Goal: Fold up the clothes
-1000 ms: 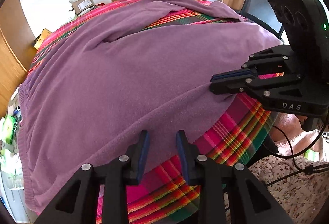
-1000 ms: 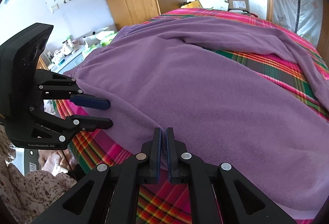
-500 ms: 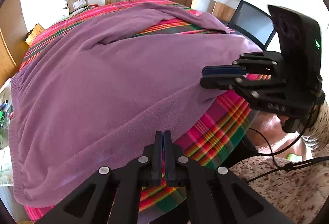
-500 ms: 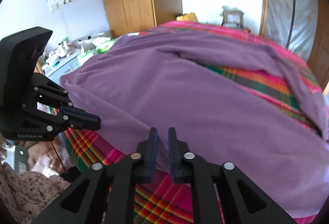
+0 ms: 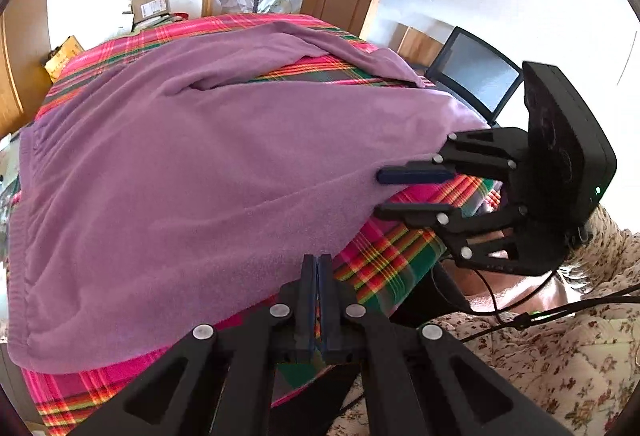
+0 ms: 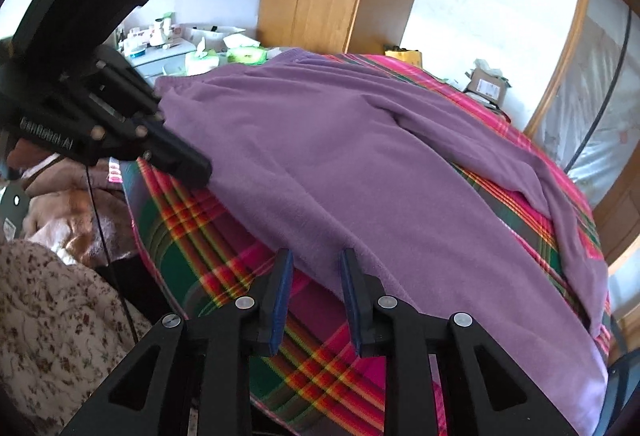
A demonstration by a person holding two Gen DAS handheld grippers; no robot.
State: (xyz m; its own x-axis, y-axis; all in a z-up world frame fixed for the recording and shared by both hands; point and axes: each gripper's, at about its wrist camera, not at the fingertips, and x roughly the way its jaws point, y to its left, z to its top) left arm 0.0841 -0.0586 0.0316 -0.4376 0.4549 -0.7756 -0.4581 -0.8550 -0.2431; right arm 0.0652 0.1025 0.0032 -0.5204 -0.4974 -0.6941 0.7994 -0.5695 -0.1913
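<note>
Purple fleece garment (image 6: 360, 164) lies flat on the plaid bedspread (image 6: 208, 236), long axis running away from me; my right gripper (image 6: 316, 272) straddles its near hem, jaws opening, my left gripper (image 5: 318, 268) pinched closed at that hem

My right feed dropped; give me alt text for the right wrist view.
The right gripper, jaws opening, straddles the near edge of a purple fleece garment spread on a plaid bedcover. The left gripper sits shut at that edge, further left.
</note>
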